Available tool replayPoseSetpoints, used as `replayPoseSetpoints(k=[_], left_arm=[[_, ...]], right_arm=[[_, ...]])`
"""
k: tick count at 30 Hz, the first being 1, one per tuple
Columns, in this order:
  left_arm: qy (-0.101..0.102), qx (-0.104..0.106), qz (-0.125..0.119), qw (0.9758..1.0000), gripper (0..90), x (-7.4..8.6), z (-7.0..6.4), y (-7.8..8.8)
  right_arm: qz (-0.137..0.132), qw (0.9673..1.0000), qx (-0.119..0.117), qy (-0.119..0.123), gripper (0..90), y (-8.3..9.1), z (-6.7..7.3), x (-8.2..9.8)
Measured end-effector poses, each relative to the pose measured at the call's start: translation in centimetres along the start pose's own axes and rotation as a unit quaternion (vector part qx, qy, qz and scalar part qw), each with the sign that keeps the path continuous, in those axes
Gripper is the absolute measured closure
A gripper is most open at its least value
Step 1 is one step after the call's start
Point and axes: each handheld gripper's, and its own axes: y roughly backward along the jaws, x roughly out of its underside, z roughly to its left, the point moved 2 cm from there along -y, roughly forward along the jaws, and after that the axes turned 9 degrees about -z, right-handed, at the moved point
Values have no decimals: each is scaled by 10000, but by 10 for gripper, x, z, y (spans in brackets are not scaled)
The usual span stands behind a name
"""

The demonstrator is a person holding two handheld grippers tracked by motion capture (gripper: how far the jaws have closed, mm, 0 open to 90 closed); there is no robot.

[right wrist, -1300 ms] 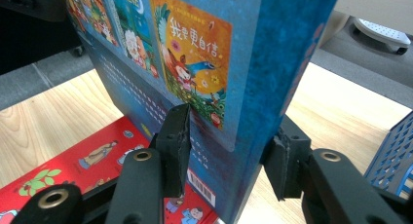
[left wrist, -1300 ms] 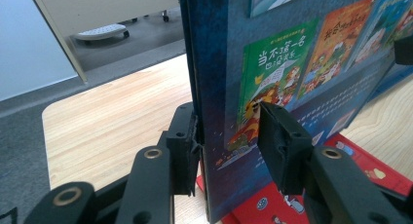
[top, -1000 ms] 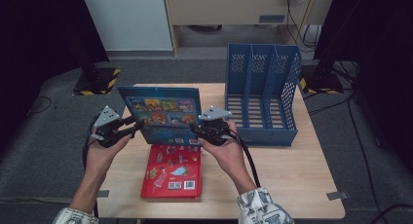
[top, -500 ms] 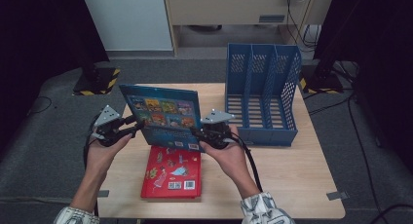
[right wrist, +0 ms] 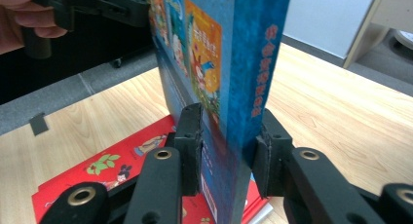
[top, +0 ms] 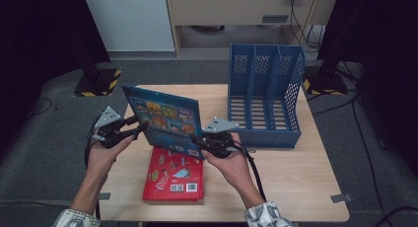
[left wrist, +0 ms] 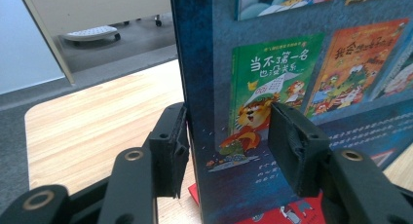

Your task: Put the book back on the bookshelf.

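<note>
A blue picture book (top: 165,121) stands upright above the table, held by its lower right corner in my right gripper (top: 199,145). In the right gripper view the pads (right wrist: 191,146) press on both sides of the book (right wrist: 214,63); these jaws have just been closing on it. My left gripper (top: 140,128) is at the book's left edge. Its jaws have just been opening, and in the left gripper view the book (left wrist: 292,63) stands between the pads (left wrist: 287,146) with a gap on the cover side. A red book (top: 173,175) lies flat below.
A blue three-slot file rack (top: 266,98) stands at the back right of the wooden table (top: 296,177). The table's right front part is bare wood. Dark floor surrounds the table, with a white cabinet behind it.
The blue book has tilted, its right side sinking a little with the right gripper. The left gripper's jaws stand wider around the book's left edge.
</note>
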Motion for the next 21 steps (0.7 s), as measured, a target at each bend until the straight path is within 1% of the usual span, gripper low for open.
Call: replayPoseSetpoints(k=[2, 5, 6, 7, 9, 11, 13, 14, 18, 20, 21], left_arm=[[-4, 31, -8, 10000, 441, 0, -1, -1], [-31, 68, -37, 10000, 420, 0, -2, -3], [-31, 68, -37, 10000, 417, 0, -2, -3], [-35, 71, -36, 10000, 415, 0, -2, -3], [-36, 92, -38, 9999, 413, 1, -1, -2], [-31, 99, -31, 9999, 412, 0, -1, -2], [-21, 96, -33, 9999, 409, 0, -2, -2], [-12, 95, -25, 10000, 397, 0, -2, -3], [-1, 82, -25, 10000, 392, 0, -2, -4], [7, 75, -24, 10000, 391, -1, -2, -4], [2, 85, -26, 10000, 391, -1, -3, -5]], right_arm=[[-20, 10000, -68, 13, 672, 0, 2, -1], [-137, 9996, -234, 89, 646, -1, 7, -5], [-137, 9996, -234, 89, 646, -1, 7, -5], [-208, 9992, -301, 155, 617, -3, 9, -10], [-238, 9990, -296, 236, 587, -4, 12, -14], [-340, 9986, -287, 290, 574, -6, 14, -18], [-362, 9985, -319, 258, 561, -7, 15, -19], [-439, 9980, -355, 292, 548, -9, 15, -23], [-497, 9976, -385, 305, 540, -11, 16, -28], [-557, 9969, -474, 296, 527, -13, 16, -32], [-591, 9966, -499, 294, 534, -13, 16, -34]])
